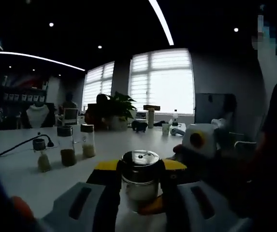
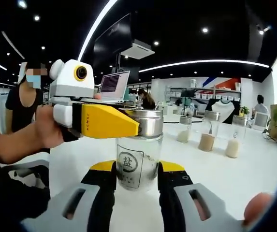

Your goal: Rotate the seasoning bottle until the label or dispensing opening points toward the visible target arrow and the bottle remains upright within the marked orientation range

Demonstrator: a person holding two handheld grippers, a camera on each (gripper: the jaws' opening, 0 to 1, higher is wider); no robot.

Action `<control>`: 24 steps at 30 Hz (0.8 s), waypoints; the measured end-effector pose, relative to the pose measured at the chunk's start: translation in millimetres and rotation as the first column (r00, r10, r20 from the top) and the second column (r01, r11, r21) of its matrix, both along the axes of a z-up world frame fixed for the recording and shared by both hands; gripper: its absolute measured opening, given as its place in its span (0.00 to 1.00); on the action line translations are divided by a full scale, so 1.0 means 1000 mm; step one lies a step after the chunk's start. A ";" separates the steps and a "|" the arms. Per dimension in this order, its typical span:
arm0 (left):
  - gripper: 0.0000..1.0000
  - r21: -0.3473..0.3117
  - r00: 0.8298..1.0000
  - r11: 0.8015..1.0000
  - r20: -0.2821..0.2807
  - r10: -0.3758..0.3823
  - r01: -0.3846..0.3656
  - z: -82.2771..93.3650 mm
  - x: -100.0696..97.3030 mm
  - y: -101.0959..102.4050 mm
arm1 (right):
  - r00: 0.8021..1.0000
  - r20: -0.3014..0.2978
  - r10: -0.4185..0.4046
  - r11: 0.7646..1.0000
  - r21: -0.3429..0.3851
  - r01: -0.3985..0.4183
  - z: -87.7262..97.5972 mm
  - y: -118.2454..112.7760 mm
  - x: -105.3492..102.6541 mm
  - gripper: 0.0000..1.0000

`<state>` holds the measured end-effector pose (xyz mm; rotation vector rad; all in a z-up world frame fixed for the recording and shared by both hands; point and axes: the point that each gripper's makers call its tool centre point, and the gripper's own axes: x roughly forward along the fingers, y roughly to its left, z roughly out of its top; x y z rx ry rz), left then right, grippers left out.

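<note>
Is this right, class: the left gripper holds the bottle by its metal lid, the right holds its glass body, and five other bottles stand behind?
Not quite. Three other bottles stand behind, not five, as the left gripper view shows. The rest holds: the left gripper is closed on the metal lid, and the right gripper holds the bottle's glass body.

dim office, bright blinded windows (image 1: 162,82), white table (image 1: 17,169), ceiling light strips (image 2: 206,63)

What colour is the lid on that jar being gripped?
Shiny silver metal lid on the seasoning bottle, clearest in the right gripper view.
</note>
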<state>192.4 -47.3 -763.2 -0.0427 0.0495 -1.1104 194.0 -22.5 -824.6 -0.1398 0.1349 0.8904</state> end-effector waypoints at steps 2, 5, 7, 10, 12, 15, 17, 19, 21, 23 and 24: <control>0.33 0.008 1.000 1.000 0.011 0.026 -0.026 0.000 0.000 -0.003 | 0.997 0.027 -0.067 0.997 -0.022 0.067 0.000 -0.003 0.004 0.31; 0.34 0.043 0.992 0.992 0.046 0.118 -0.120 -0.001 0.004 -0.006 | 0.981 0.056 -0.184 0.981 -0.046 0.187 -0.003 -0.006 0.010 0.31; 0.35 0.041 0.980 0.979 0.023 0.197 -0.198 -0.004 0.009 -0.005 | 0.976 0.024 -0.217 0.976 -0.027 0.218 -0.005 -0.004 0.010 0.31; 0.35 0.019 0.961 0.961 0.005 0.276 -0.276 -0.006 0.014 -0.002 | 0.964 -0.007 -0.265 0.964 -0.006 0.265 -0.005 -0.003 0.008 0.31; 0.35 0.012 0.960 0.960 0.002 0.280 -0.280 -0.007 0.012 -0.003 | 0.960 -0.013 -0.280 0.960 -0.002 0.280 -0.005 -0.004 0.009 0.31; 0.34 0.036 0.963 0.962 0.006 0.270 -0.270 -0.009 0.014 0.002 | 0.973 0.000 -0.232 0.972 -0.034 0.232 -0.010 -0.002 0.010 0.31; 0.34 0.024 0.977 0.977 -0.025 0.212 -0.212 -0.009 0.011 0.003 | 0.981 0.048 -0.189 0.980 -0.058 0.191 -0.008 -0.001 0.011 0.32; 0.34 -0.010 0.985 0.987 -0.058 0.161 -0.162 -0.006 0.011 0.006 | 0.994 0.008 -0.113 0.994 -0.008 0.114 -0.006 0.005 0.007 0.32; 0.34 -0.026 0.992 0.993 -0.070 0.109 -0.111 -0.005 0.008 0.005 | 0.996 -0.010 -0.084 0.996 0.003 0.084 -0.005 0.003 0.007 0.33; 0.34 0.009 0.996 0.996 -0.030 0.085 -0.085 -0.005 0.005 0.002 | 0.997 -0.003 -0.074 0.997 -0.013 0.074 -0.006 0.004 0.006 0.33; 0.34 0.032 0.997 0.996 -0.012 0.081 -0.081 -0.006 0.004 0.000 | 0.997 -0.009 -0.079 0.997 -0.015 0.079 -0.007 0.004 0.006 0.33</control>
